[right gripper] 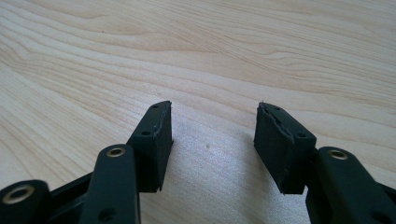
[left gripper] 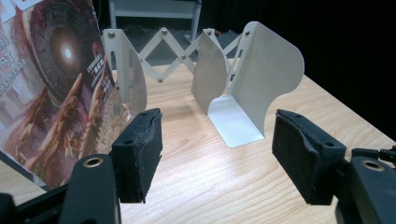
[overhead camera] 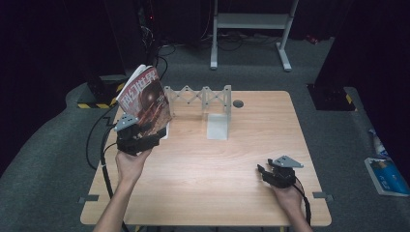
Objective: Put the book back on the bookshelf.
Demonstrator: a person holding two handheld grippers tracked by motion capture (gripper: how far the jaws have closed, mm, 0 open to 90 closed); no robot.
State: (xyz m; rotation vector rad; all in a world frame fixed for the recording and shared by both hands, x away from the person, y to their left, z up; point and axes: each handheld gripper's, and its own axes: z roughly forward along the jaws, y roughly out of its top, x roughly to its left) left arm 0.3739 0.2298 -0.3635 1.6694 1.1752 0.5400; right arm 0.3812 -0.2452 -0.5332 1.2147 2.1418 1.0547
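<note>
magazine [overhead camera: 145, 96]: stood tilted at table's [overhead camera: 203, 169] left rear, beside white folding rack [overhead camera: 205, 99] | left gripper [left gripper: 217, 154]: jaws wide, holding nothing, magazine just left of its left jaw | right gripper [right gripper: 212, 140]: jaws apart, empty, well away from the magazine

Light falls from above onto the desk [overhead camera: 208, 164], leaving the floor and room around it dim to near black in the high view, which is soft and slightly grainy. In the left gripper view the white metal bookend [left gripper: 261, 79] is bright with soft shadows beneath it. In the right gripper view wood grain is sharp, and the near tool parts blur at the bottom edge.
</note>
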